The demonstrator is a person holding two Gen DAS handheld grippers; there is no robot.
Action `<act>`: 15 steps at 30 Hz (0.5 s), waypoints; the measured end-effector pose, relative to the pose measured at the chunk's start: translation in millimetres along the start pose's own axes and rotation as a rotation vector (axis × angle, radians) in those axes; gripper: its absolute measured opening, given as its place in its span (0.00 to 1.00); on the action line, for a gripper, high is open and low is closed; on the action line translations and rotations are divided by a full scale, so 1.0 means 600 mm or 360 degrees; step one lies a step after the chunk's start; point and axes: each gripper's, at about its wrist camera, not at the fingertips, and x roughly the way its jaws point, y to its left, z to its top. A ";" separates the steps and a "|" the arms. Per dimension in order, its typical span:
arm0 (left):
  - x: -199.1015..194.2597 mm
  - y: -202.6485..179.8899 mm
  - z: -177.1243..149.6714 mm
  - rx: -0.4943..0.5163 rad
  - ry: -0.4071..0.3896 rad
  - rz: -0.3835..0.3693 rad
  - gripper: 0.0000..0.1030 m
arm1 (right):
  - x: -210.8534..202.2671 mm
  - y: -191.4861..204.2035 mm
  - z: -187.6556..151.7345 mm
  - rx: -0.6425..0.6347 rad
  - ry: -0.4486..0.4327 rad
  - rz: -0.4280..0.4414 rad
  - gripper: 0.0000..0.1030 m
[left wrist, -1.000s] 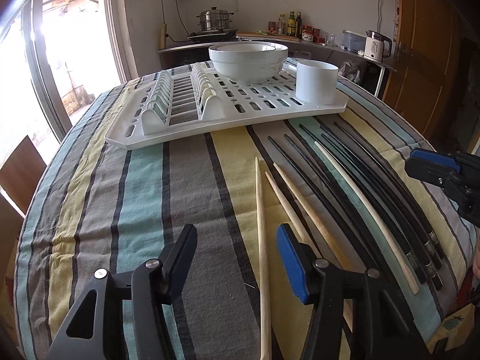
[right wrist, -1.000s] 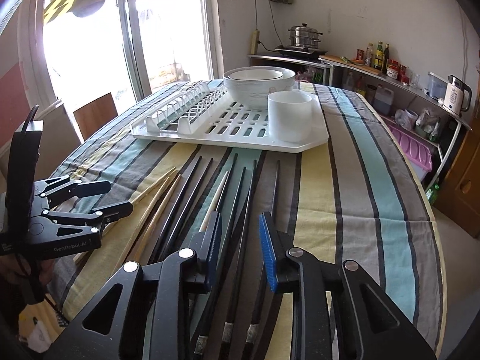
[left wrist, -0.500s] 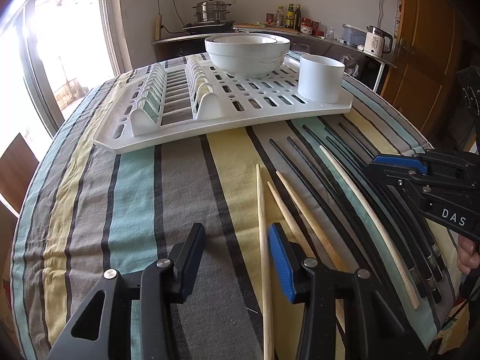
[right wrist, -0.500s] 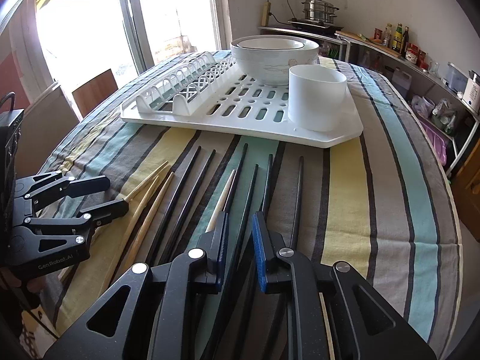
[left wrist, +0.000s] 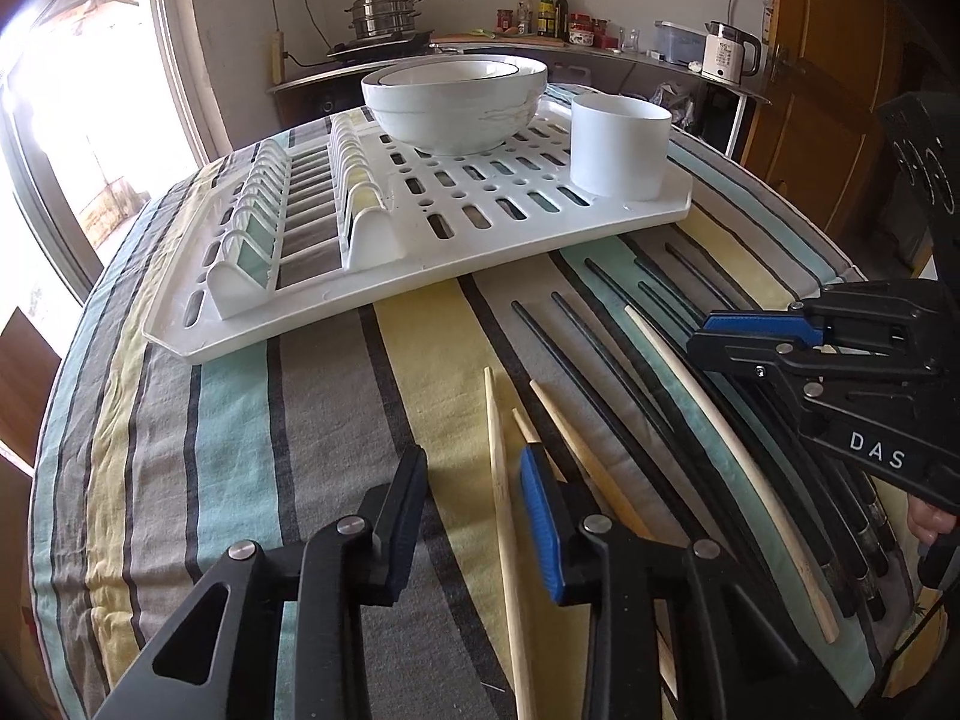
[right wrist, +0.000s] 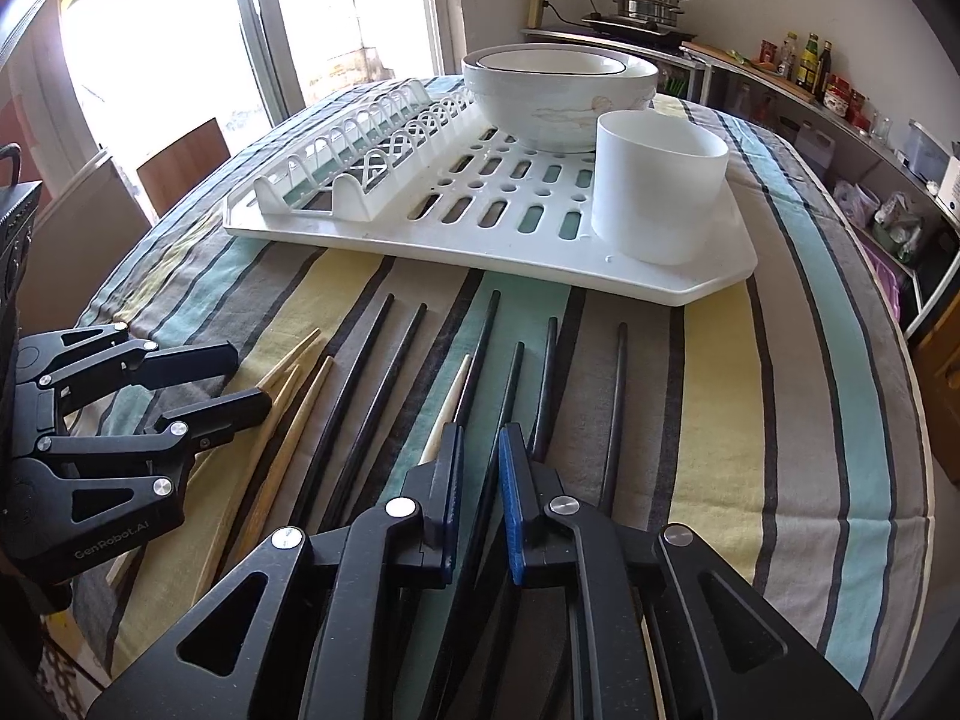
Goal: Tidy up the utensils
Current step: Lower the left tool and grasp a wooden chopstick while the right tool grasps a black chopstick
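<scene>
Several black chopsticks [right wrist: 372,384] and pale wooden chopsticks [right wrist: 288,420] lie side by side on the striped tablecloth, in front of a white drying rack [right wrist: 420,246]. A white cup [right wrist: 657,186] stands on the rack's right corner. My left gripper [left wrist: 471,480] hangs low over the cloth. Its jaws are closing around one wooden chopstick [left wrist: 501,498], and the pads are clear of it. My right gripper [right wrist: 480,450] is closing too. One black chopstick [right wrist: 483,348] runs into its narrow gap, and the pads are apart from it. Each gripper also shows in the other's view: right gripper [left wrist: 699,337], left gripper [right wrist: 249,378].
Stacked white bowls [left wrist: 456,102] sit at the back of the rack [left wrist: 300,312], beside the cup [left wrist: 618,144]. A wooden chair [right wrist: 180,162] stands at the table's left edge by the window. A counter with a pot, bottles and a kettle [left wrist: 729,57] runs along the far wall.
Both grippers moved forward toward the rack and their jaws narrowed. The right gripper came further into the left wrist view, over the black chopsticks.
</scene>
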 end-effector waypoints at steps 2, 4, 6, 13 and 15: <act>0.002 -0.004 0.005 0.0024 0.0006 -0.0001 0.27 | 0.003 -0.001 0.005 0.0004 0.0012 0.0007 0.12; 0.004 -0.009 0.008 0.0058 0.0007 -0.0007 0.24 | 0.005 -0.004 0.008 0.0014 0.0025 0.0002 0.12; 0.006 -0.011 0.012 0.0076 0.0011 -0.0010 0.22 | 0.010 -0.006 0.012 0.0016 0.0049 -0.0018 0.12; 0.011 -0.020 0.016 0.0135 0.0007 -0.0021 0.12 | 0.018 -0.005 0.016 -0.0015 0.0080 -0.0028 0.07; 0.012 -0.021 0.017 0.0143 0.0003 -0.0010 0.07 | 0.017 -0.006 0.016 -0.0013 0.0082 -0.0021 0.06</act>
